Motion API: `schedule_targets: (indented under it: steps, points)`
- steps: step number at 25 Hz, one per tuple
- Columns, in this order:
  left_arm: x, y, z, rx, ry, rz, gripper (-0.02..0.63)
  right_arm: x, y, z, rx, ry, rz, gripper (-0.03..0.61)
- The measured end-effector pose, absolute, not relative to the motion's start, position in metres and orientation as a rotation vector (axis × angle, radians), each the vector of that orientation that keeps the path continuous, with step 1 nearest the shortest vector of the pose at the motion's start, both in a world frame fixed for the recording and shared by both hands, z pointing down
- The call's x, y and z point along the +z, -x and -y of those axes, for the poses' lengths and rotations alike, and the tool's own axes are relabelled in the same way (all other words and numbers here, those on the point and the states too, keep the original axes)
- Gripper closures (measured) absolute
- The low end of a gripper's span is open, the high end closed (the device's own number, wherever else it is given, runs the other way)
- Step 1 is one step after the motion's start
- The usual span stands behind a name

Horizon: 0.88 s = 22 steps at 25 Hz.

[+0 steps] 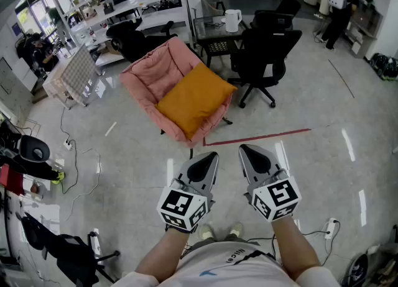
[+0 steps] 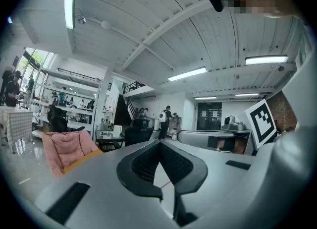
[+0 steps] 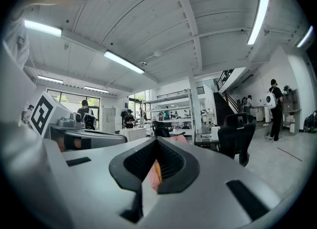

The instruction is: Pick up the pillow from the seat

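Note:
An orange pillow (image 1: 196,96) lies tilted on the seat of a pink padded chair (image 1: 149,71) ahead of me on the grey floor. Both grippers hang side by side well short of the chair, pointing toward it. My left gripper (image 1: 212,154) is shut with nothing in it, and so is my right gripper (image 1: 243,148). The left gripper view has the pink chair (image 2: 67,147) low on the left, with a strip of the pillow (image 2: 81,159) showing. Its jaws (image 2: 159,143) meet at the tip. In the right gripper view a sliver of pillow (image 3: 157,172) and pink chair shows behind the shut jaws (image 3: 157,139).
Black office chairs (image 1: 266,50) and a small table with a white kettle (image 1: 232,20) stand just behind the pink chair. A red tape line (image 1: 258,136) runs along the floor to its right. Cables (image 1: 78,168) trail at the left. A person (image 1: 339,6) stands at the far right.

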State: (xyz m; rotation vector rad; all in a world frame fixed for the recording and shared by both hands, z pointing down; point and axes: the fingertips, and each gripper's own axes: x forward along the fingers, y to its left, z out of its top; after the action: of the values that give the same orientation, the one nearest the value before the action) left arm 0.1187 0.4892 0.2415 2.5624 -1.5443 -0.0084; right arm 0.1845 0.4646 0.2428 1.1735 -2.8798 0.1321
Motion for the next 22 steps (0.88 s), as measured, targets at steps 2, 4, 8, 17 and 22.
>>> schedule_targets:
  steps: [2,4,8,17,22]
  points:
    - [0.241,-0.121,-0.487,-0.007,-2.563,1.544,0.604,0.243,-0.186,-0.463,0.132,-1.172,2.88,0.563]
    - [0.241,-0.123,-0.485,-0.006,-2.562,1.544,0.604,0.243,-0.188,-0.46,0.133,-1.17,2.879,0.563]
    - [0.242,-0.129,-0.482,-0.001,-2.559,1.544,0.604,0.245,-0.191,-0.458,0.132,-1.162,2.879,0.563]
    - [0.248,-0.13,-0.477,0.005,-2.529,1.553,0.604,0.247,-0.194,-0.458,0.221,-1.138,2.928,0.561]
    - [0.246,-0.139,-0.47,0.019,-2.527,1.563,0.604,0.245,-0.207,-0.456,0.245,-1.148,2.949,0.561]
